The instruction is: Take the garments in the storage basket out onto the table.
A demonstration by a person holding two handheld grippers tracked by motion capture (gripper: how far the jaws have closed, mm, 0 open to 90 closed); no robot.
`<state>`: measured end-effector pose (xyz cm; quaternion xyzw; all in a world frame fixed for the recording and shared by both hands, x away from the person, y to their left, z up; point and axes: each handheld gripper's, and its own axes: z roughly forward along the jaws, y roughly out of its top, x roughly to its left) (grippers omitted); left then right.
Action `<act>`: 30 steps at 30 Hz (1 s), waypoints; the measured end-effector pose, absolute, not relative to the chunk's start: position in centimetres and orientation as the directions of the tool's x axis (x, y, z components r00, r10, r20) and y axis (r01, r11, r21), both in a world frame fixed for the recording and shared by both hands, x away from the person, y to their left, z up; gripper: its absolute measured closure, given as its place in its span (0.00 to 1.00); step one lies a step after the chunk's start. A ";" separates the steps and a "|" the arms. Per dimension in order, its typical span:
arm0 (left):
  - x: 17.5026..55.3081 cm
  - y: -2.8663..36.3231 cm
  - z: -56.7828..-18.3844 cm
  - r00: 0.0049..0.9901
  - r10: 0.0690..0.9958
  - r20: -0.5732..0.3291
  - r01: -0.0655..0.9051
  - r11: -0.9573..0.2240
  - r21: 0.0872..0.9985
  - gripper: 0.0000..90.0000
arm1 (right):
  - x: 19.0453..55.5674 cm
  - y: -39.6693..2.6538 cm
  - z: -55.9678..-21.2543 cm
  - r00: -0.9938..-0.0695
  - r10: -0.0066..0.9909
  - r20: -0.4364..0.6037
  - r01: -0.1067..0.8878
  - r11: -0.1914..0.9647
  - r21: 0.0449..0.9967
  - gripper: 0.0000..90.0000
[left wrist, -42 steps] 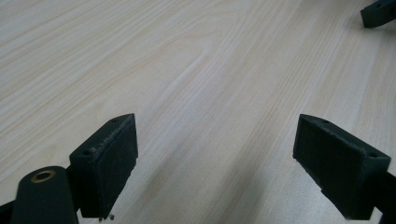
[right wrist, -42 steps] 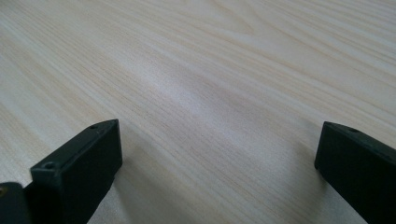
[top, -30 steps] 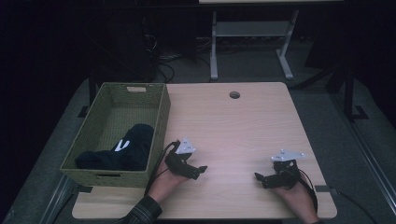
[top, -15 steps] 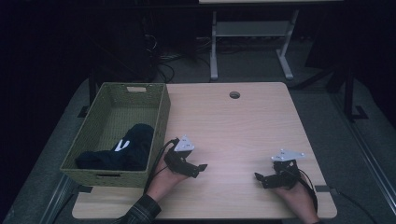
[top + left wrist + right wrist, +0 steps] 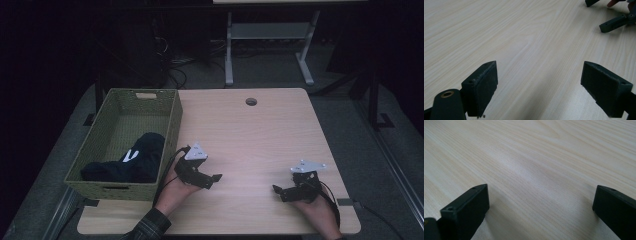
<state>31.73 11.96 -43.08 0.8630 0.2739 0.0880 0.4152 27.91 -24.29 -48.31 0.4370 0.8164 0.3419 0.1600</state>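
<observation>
- The right gripper (image 5: 280, 191) rests low on the wooden table (image 5: 260, 135), near its front edge, jaws spread wide on nothing.
- The left gripper (image 5: 214, 179) sits just beside the basket (image 5: 172, 120), jaws likewise apart and empty.
- Dark clothing (image 5: 135, 160) lies inside the woven green basket at the table's left.

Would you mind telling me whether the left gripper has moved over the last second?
No. In the high view the left gripper keeps its place beside the near right corner of the green basket, jaws open over the table.
</observation>
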 end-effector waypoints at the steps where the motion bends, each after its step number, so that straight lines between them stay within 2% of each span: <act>1: 31.7 12.0 -43.0 0.833 0.547 -0.076 0.401 -0.504 0.765 0.15 | 27.9 -24.3 -48.3 -0.567 0.823 0.037 0.604 0.385 0.698 0.00; 30: 31.8 11.9 -41.4 0.837 0.541 -0.084 0.402 -0.503 0.766 0.15 | 27.9 -24.3 -48.3 -0.567 0.823 0.037 0.604 0.385 0.698 0.00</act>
